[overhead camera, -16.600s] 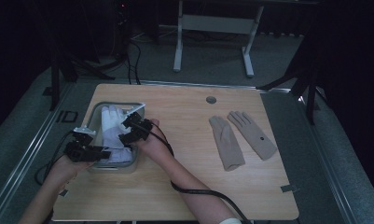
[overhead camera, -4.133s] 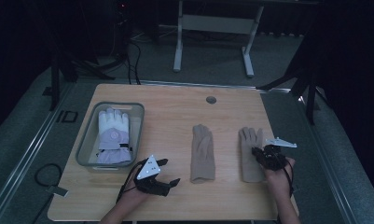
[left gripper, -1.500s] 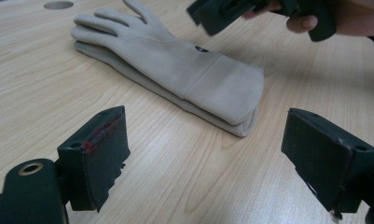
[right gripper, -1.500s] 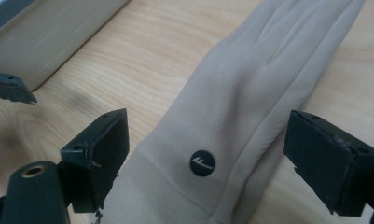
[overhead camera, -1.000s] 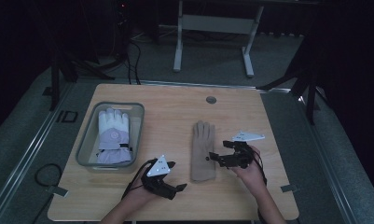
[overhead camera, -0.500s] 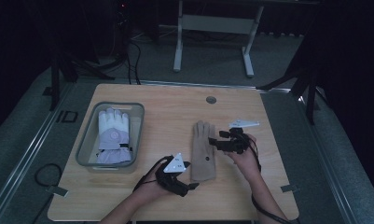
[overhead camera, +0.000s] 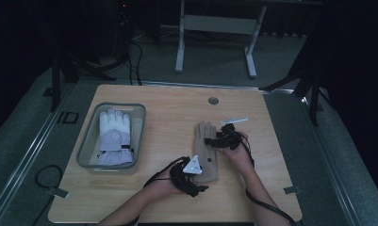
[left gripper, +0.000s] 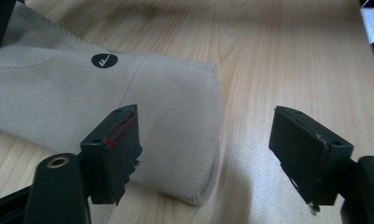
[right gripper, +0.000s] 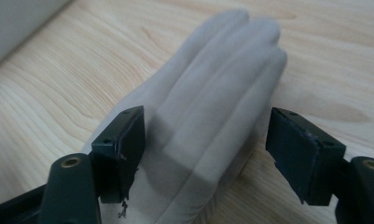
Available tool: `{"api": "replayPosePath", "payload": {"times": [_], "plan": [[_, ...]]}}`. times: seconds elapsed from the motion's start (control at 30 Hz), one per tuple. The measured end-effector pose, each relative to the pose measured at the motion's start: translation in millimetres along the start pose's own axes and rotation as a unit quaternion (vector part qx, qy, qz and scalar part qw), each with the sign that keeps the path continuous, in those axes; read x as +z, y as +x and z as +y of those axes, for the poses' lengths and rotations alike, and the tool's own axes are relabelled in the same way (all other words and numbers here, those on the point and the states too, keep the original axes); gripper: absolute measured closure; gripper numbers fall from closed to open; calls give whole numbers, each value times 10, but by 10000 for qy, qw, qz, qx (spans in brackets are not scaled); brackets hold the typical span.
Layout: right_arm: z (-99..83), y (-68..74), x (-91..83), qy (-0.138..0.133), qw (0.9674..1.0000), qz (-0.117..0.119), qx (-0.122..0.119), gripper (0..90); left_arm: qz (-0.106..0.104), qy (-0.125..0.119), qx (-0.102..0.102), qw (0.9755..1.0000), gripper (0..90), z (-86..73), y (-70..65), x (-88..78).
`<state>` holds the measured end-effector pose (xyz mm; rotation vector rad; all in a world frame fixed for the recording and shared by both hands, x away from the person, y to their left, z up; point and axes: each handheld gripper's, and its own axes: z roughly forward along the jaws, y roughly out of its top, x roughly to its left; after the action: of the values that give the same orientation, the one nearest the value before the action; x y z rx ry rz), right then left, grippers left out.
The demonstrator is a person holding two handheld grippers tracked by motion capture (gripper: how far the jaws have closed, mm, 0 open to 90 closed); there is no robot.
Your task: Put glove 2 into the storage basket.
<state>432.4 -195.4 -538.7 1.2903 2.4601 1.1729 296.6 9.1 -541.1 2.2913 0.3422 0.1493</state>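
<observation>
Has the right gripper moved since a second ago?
Yes. The right gripper has shifted left, toward the grey plastic bin, and now sits at the finger end of the beige fabric glove; its fingers have just been closing.

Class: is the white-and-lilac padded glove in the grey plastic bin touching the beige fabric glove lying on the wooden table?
Apart. The high view shows bare wooden table between the bin's white-and-lilac padded glove and the beige fabric glove.

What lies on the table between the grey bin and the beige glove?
Nothing: in the high view, only bare wooden table separates the grey bin from the beige glove.
</observation>
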Motion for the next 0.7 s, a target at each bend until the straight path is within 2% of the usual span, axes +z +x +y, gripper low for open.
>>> {"api": "replayPosePath", "payload": {"times": [0.1, 0.17, 0.2, 0.23, 0.33, 0.4, 0.43, 0.5, 0.53, 0.57, 0.63, 0.7], "plan": [[-18, 20, 52, 107, 9999, -70, -103, 331, -21, 118, 27, 9999, 264, -13, 1, 43], [-28, 25, 70, 129, 9998, 10, -141, 376, -10, 193, 74, 9998, 277, -22, -6, 61], [-33, 29, 77, 134, 9998, 11, -162, 431, -11, 193, 73, 9998, 277, -28, -11, 68], [-38, 37, 71, 129, 9996, 95, -253, 497, 18, 198, 66, 9998, 283, -33, -14, 73], [-54, 99, 41, 130, 9979, 66, -633, 627, 33, 203, 16, 9998, 315, -45, -3, 87], [-64, 157, 26, 122, 9961, -113, -861, 676, 35, 208, 20, 9998, 330, -44, 2, 92], [-64, 157, 26, 122, 9961, -113, -861, 676, 35, 208, 20, 9998, 351, -44, 2, 92], [-85, 222, 18, 53, 9948, -316, -970, 697, 56, 248, 61, 9997, 356, -33, 9, 92], [-97, 247, 20, 12, 9931, -395, -1102, 702, 69, 267, 90, 9996, 370, -29, 9, 95], [-120, 297, 20, -52, 9899, -543, -1309, 708, 38, 262, 81, 9996, 375, -28, 11, 95], [-137, 330, 19, -96, 9877, -625, -1432, 710, 59, 265, 61, 9996, 381, -30, 10, 105], [-145, 324, 17, -125, 9886, -610, -1373, 711, 122, 287, 93, 9995, 405, -27, 7, 109]]}}
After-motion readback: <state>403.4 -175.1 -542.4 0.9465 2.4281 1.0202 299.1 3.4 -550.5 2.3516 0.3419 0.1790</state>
